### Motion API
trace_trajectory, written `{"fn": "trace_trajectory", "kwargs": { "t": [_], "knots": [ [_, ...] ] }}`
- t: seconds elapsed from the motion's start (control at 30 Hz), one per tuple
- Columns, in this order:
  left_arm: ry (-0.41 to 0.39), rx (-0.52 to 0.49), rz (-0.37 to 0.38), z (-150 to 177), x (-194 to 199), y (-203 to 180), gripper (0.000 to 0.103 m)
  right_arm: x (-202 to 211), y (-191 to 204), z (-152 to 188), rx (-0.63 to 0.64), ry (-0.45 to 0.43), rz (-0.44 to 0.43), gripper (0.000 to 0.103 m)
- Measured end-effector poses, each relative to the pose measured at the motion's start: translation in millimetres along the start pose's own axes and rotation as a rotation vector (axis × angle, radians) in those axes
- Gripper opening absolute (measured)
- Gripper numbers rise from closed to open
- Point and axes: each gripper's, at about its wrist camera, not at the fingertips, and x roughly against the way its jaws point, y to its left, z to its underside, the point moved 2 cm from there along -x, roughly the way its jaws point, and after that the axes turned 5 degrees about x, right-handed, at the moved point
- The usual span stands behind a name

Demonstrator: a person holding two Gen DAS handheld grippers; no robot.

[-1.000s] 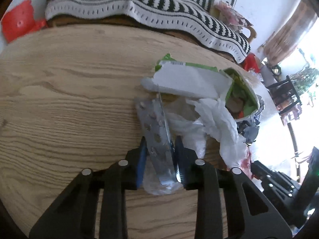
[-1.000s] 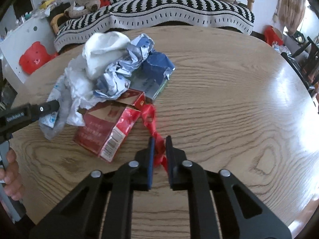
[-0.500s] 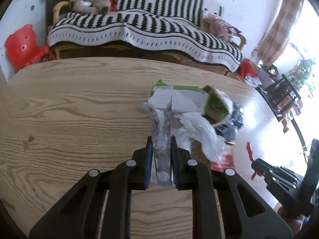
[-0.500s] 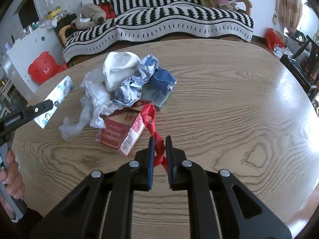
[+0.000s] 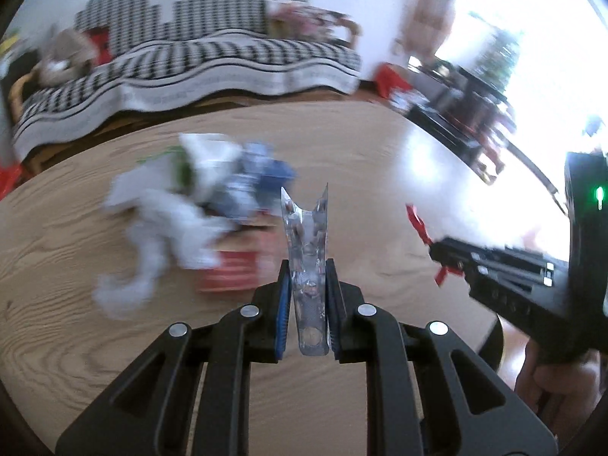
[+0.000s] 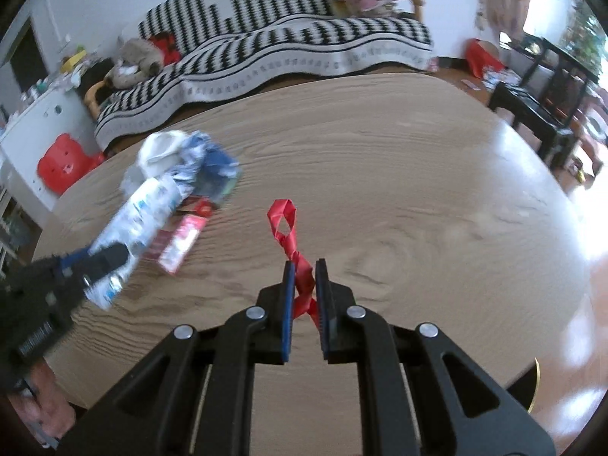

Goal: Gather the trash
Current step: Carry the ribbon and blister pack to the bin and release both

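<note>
My left gripper is shut on a silver pill blister pack, held up off the round wooden table; it also shows in the right wrist view. My right gripper is shut on a red ribbon, lifted above the table; the ribbon also shows in the left wrist view. A pile of trash lies on the table: white tissue, crumpled blue paper, a red box.
A sofa with a black-and-white striped throw stands beyond the table. A red stool is at the left. Dark chairs stand to the right by a bright window.
Both grippers have risen and pulled back from the pile. The red ribbon now hangs free of the red box. The left view has swung right, with the blister pack still held.
</note>
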Motion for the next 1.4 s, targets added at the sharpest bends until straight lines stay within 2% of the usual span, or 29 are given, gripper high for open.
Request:
{"fn": "trace_trajectory", "kwargs": {
  "t": [0.37,0.57,0.67,0.87,1.0,1.4],
  "knots": [
    [0.072,-0.251,0.185,47,-34,-150,0.016,63,-133,65,-0.198,-0.002,0.114,0.012],
    [0.117,-0.331,0.261,74,-53,-212,0.017,93,-193,109,-0.295,0.002,0.169,0.012],
    [0.142,-0.375,0.302,90,-60,-239,0.017,102,-221,132,-0.366,0.011,0.16,0.012],
    [0.213,-0.433,0.344,117,-82,-269,0.017,109,-264,172,-0.478,0.049,0.153,0.012],
    [0.238,-0.455,0.345,127,-95,-281,0.017,110,-276,185,-0.503,0.063,0.155,0.012],
    [0.264,-0.463,0.334,126,-116,-291,0.017,103,-272,180,-0.481,0.084,0.142,0.012]
  ]
}}
